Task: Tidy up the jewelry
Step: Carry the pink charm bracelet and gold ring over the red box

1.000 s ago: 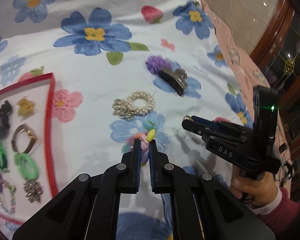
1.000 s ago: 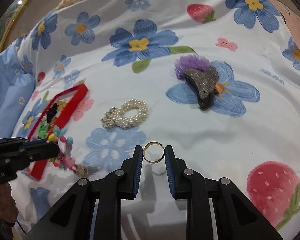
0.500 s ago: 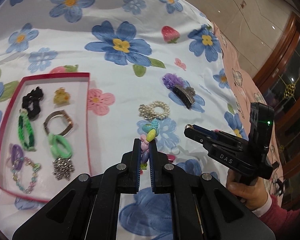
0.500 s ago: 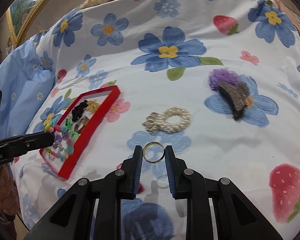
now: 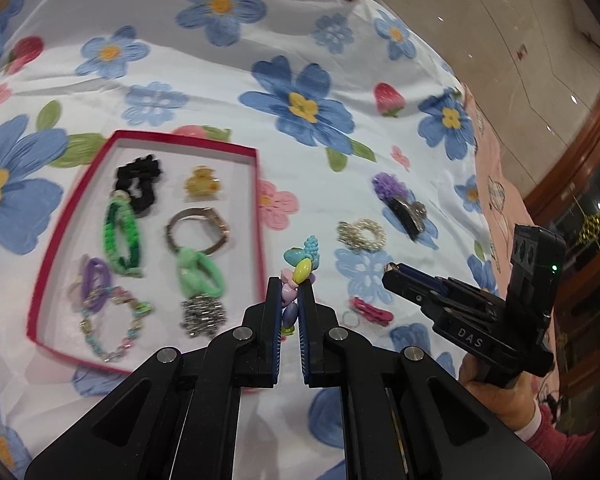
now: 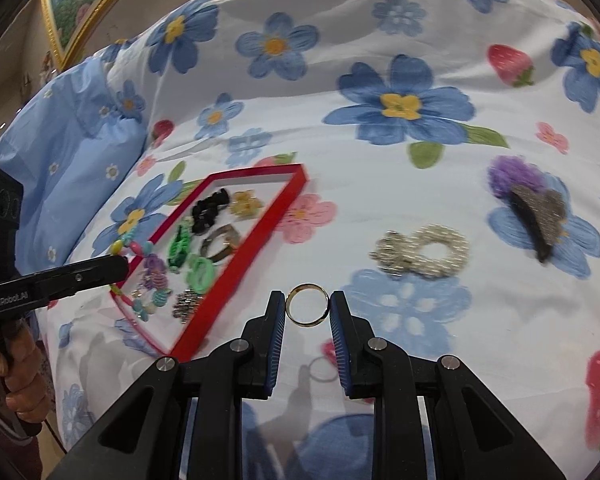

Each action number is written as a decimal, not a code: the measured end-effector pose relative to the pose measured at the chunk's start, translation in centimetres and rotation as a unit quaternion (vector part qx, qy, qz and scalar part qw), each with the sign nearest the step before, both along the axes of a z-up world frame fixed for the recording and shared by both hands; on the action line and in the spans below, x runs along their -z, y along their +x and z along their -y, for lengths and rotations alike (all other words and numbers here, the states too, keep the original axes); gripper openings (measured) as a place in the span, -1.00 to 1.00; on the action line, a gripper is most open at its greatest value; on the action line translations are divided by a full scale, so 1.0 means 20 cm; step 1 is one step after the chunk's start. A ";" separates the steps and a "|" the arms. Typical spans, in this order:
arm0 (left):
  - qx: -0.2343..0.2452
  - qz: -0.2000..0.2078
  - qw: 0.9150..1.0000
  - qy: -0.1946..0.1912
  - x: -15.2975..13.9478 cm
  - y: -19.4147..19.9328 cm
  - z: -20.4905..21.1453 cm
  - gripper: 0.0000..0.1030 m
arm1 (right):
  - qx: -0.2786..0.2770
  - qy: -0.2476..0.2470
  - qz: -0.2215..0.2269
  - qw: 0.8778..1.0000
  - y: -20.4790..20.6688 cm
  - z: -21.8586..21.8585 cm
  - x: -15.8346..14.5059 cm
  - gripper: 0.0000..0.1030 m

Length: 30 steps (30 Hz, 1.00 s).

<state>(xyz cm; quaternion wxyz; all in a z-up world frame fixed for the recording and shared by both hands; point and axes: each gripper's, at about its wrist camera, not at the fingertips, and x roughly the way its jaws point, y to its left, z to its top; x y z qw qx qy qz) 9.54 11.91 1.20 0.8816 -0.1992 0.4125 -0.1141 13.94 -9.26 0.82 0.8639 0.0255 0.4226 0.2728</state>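
My left gripper [image 5: 291, 286] is shut on a colourful bead bracelet [image 5: 300, 270] and holds it above the bedspread, just right of the red tray [image 5: 256, 184]. In the right wrist view this gripper [image 6: 116, 266] hangs over the tray's near corner [image 6: 296, 178]. My right gripper [image 6: 307, 305] is shut on a gold ring [image 6: 307, 322] and holds it in the air right of the tray. It also shows in the left wrist view [image 5: 391, 270]. The tray holds several hair ties, a clip and bracelets.
On the flowered bedspread lie a pearl bracelet [image 6: 423, 256], a purple hair clip [image 6: 527, 200], a pink clip [image 5: 369, 310] and a small ring [image 5: 349, 319]. A blue pillow [image 6: 68, 136] lies at the far left. The bed edge is at right [image 5: 495, 184].
Both grippers have risen and drawn back from the bedspread with their loads. The tray has come fully into view, and the left gripper now hangs over its edge.
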 end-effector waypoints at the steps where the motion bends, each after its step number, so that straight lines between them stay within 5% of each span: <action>1: -0.006 -0.001 1.000 -0.002 0.01 -0.01 -0.03 -0.88 | -0.005 0.001 0.000 1.000 0.00 -0.02 0.00 -0.55; 30: -0.074 -0.052 0.994 -0.054 0.27 -0.05 -0.46 -0.88 | -0.127 -0.013 -0.035 0.991 -0.02 -0.69 0.14 -0.55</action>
